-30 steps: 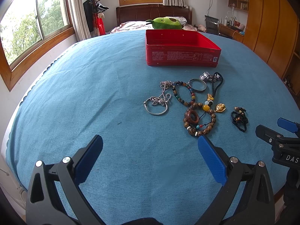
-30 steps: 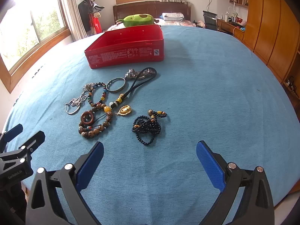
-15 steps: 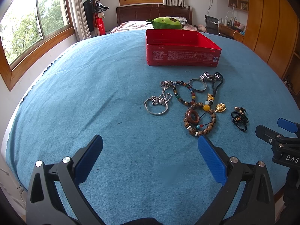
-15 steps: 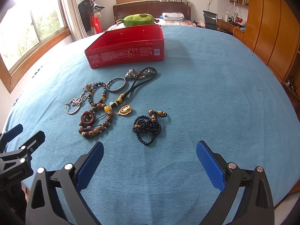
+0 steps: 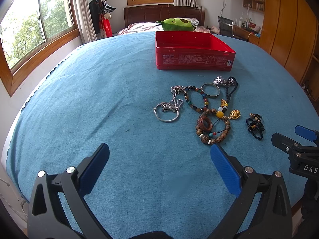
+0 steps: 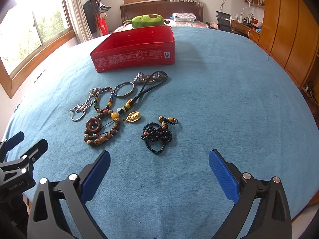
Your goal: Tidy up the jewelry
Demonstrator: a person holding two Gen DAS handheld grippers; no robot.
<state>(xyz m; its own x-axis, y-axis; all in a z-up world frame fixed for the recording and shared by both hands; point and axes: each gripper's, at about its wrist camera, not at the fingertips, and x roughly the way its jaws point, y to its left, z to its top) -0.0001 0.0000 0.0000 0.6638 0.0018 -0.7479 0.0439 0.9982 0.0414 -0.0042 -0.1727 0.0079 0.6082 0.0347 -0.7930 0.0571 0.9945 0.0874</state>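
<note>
Lying empty, red tin (image 5: 194, 57) long axis left-right; left gripper (image 5: 159, 159), right gripper (image 6: 159, 160) spread wide, holding nothing.

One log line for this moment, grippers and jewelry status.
left gripper: open, empty | right gripper: open, empty | red tin: empty | jewelry: all on blue cloth | nearest right: black bead string

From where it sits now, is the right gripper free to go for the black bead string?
Probably yes. The right gripper is open and empty, and the black bead string lies just ahead of it on bare blue cloth, apart from the other jewelry, with nothing between.
</note>
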